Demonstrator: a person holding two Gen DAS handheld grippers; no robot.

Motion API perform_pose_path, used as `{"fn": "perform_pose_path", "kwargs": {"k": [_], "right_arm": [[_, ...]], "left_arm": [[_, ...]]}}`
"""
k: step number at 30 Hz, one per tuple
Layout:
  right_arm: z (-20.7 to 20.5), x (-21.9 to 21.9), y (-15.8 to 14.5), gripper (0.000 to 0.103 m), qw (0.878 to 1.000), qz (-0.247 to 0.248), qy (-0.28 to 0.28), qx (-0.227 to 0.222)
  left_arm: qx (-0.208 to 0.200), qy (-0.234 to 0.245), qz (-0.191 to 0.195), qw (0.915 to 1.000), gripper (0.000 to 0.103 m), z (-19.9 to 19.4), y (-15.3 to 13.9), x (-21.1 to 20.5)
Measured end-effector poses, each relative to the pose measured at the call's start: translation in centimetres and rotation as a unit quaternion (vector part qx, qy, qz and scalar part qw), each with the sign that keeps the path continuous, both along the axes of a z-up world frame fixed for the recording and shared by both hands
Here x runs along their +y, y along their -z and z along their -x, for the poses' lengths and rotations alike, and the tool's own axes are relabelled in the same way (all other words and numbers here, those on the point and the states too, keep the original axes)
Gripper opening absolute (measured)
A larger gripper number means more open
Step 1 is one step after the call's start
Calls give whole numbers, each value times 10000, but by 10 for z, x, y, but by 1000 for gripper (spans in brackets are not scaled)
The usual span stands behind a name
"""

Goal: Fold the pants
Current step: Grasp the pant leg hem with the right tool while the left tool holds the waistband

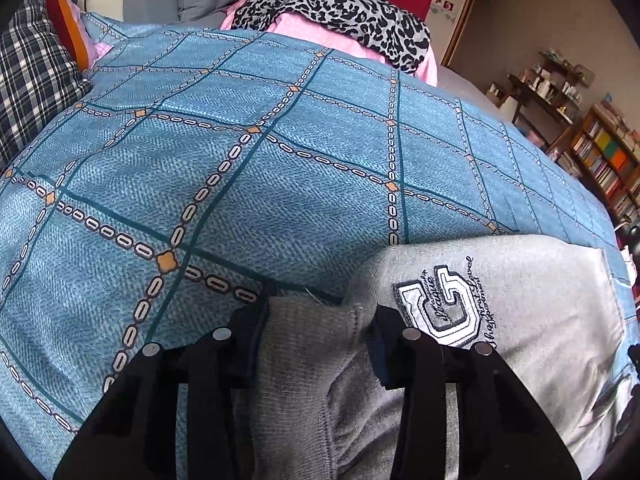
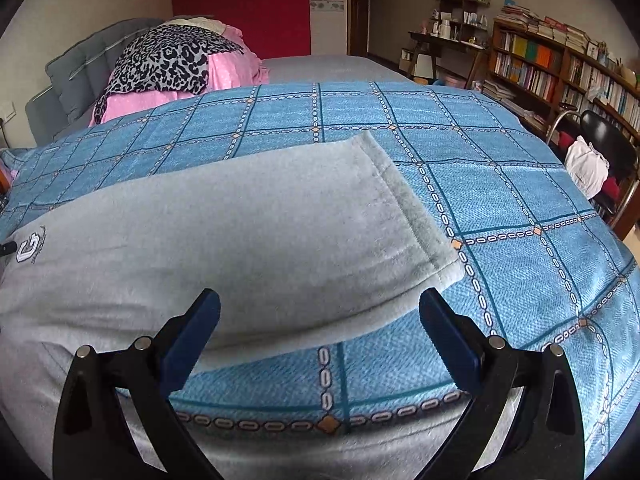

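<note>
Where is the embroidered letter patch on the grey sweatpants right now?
In the left wrist view the patch sits on the grey sweatpants, just beyond the left gripper; in the right wrist view it shows small at the far left edge.
</note>
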State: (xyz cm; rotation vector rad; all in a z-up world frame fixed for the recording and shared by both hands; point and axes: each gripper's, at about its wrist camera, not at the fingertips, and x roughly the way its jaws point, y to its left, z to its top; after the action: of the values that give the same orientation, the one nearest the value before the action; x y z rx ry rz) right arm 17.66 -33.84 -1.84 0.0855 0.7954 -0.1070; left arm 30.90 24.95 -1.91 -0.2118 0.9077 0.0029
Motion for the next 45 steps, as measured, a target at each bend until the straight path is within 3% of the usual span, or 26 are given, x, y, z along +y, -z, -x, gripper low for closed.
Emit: {"fn": "perform_pose_path", "kwargs": {"k": [13, 18, 21, 32, 35, 37, 42, 45], "right_arm": [[-135, -68, -1, 101, 9990, -28, 417, 134], [-188, -82, 8, 100, 9980, -252, 508, 294], [-217, -89, 18, 92, 9967, -395, 538, 454], [-261, -94, 54, 82, 9951, -333, 491, 785], [-260, -94, 54, 64, 9962, -416, 364, 677], [-259, -91, 52, 37, 9966, -455, 254, 636], [-246, -88, 43, 16, 9974, -438, 251, 506], [-232, -92, 29, 12, 9977, -529, 310, 292]], "left_arm": [[-41, -11, -108, 9999, 43, 1, 4, -4], [-48, -8, -117, 9999, 44, -2, 5, -4], [-54, -12, -53, 10000, 45, -3, 6, -2], [-80, 23, 111, 9999, 47, -3, 6, 3], [-80, 37, 112, 9999, 49, -5, 6, 2], [-80, 39, 114, 9999, 49, -6, 7, 2], [-94, 39, 170, 9998, 49, -6, 7, 3], [-110, 40, 227, 9997, 49, -5, 7, 5]]}}
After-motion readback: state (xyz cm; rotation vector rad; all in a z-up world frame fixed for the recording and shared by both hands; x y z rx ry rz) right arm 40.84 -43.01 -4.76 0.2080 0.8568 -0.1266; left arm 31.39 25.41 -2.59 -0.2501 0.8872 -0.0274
